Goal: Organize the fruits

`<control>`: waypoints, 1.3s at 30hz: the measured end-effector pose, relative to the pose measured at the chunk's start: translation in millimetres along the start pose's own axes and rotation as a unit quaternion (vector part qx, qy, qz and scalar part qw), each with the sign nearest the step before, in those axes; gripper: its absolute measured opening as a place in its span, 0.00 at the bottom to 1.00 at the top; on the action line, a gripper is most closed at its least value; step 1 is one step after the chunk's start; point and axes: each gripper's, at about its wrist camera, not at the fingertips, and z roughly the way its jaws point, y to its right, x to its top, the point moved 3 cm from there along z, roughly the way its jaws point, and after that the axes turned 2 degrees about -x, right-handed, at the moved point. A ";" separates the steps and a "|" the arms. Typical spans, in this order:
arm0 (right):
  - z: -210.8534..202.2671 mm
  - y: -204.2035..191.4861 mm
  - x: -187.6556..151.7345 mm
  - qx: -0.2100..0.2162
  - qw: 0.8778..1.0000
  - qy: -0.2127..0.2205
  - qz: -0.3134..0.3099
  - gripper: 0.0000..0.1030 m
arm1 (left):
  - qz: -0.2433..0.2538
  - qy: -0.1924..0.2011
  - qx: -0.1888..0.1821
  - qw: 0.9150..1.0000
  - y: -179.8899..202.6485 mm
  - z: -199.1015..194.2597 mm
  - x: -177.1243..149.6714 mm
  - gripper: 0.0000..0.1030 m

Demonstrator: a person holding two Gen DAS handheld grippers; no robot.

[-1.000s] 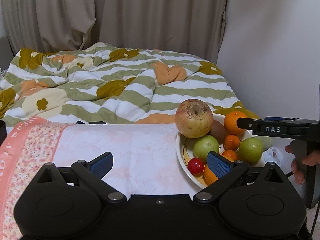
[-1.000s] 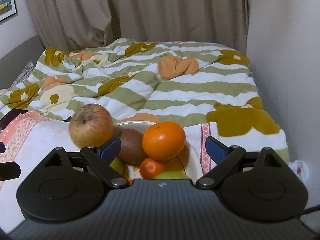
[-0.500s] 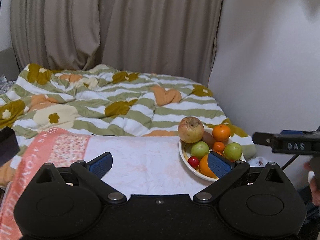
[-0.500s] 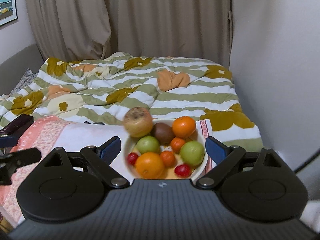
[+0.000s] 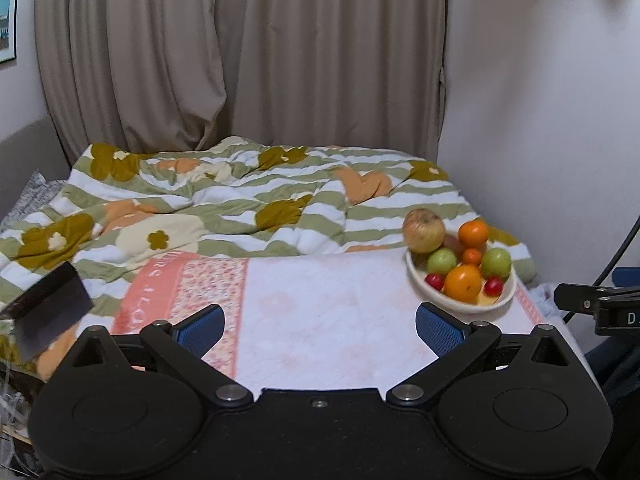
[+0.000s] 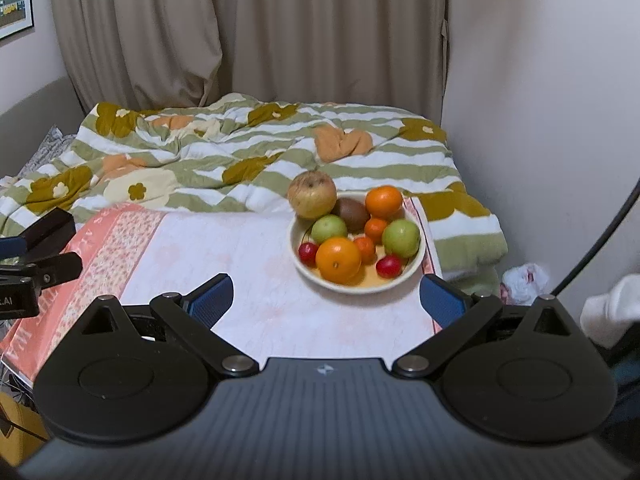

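Fruit sits heaped in the bowl at centre right of the right wrist view, on the cloth-covered worktop. Both the left claw and right claw gape wide, empty. Best approach low and pinch one top fruit gently, lest neighbours roll.

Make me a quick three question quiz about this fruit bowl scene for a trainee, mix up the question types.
1. True or false: the bowl holds a banana.
2. Multiple choice: the kiwi lies between A) the two cherries, B) the big brownish apple and an orange, C) the two claws.
3. Fill in: the right claw and the left claw are both ____ and hold nothing.

Key: 1 false; 2 B; 3 open.
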 end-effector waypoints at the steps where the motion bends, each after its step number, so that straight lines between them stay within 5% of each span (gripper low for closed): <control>1: -0.9 -2.6 -2.8 -0.003 1.000 -0.003 0.000 1.00 | 0.002 0.000 0.001 1.000 -1.3 -1.3 -1.7 1.00; 39: -3.0 -18.0 -14.6 -0.016 1.000 -0.019 0.009 1.00 | -0.010 -0.006 -0.003 1.000 -16.8 -9.3 -11.9 1.00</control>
